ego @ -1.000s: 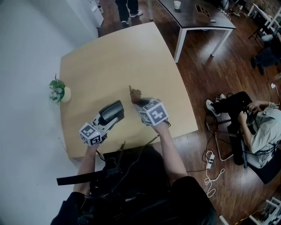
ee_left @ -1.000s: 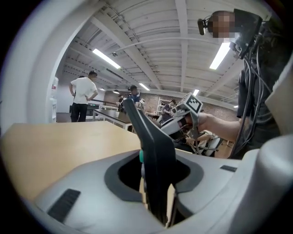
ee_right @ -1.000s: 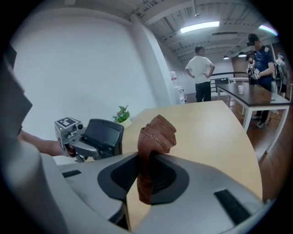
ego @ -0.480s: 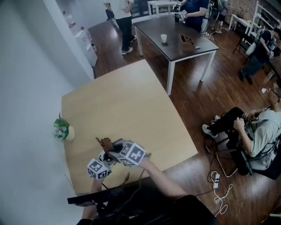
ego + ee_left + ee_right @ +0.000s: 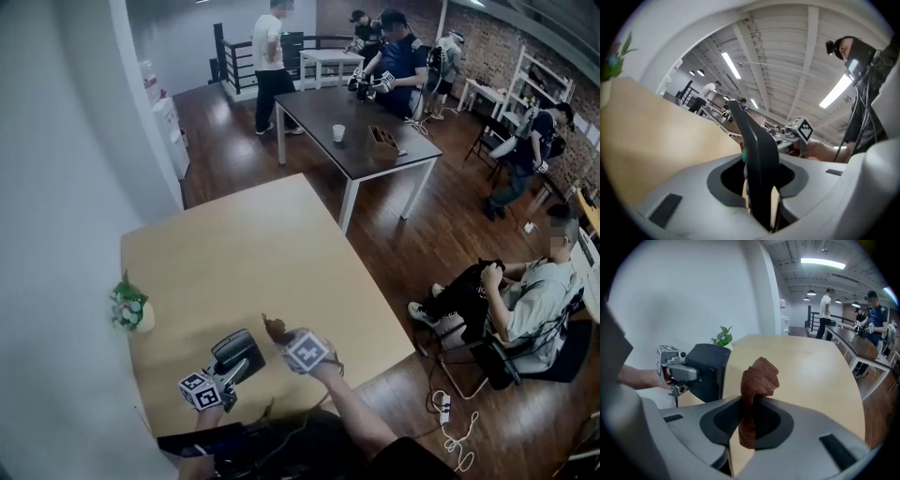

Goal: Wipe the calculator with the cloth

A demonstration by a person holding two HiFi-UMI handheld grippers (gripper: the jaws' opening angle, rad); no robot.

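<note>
— So, which step is the person working on right now?
— Both tools are loaded, but the wiping itself does not look begun. The left gripper [image 5: 759, 206] is clamping the dark calculator [image 5: 757, 154] by one end and seems to be holding it up off the table [image 5: 234, 253], at the lower left of the head view.
— And the cloth?
— The right gripper [image 5: 747, 427] is pinching the brown cloth [image 5: 759, 378], with a bunched end sticking out past its jaws. In the head view the cloth is sitting just right of the calculator. In the right gripper view a strip of table is showing between them, so I am reading them as close but apart.
— What is the next move calling for, then?
— My guess is bringing that bunched end onto the calculator's face and dragging it across, while the left side is bracing it. The cloth is looking floppy, so it is probably needing some pressure.
— Is anything getting in the way?
— A small potted plant [image 5: 127, 307] is sitting at the table's left edge, well apart.
</note>
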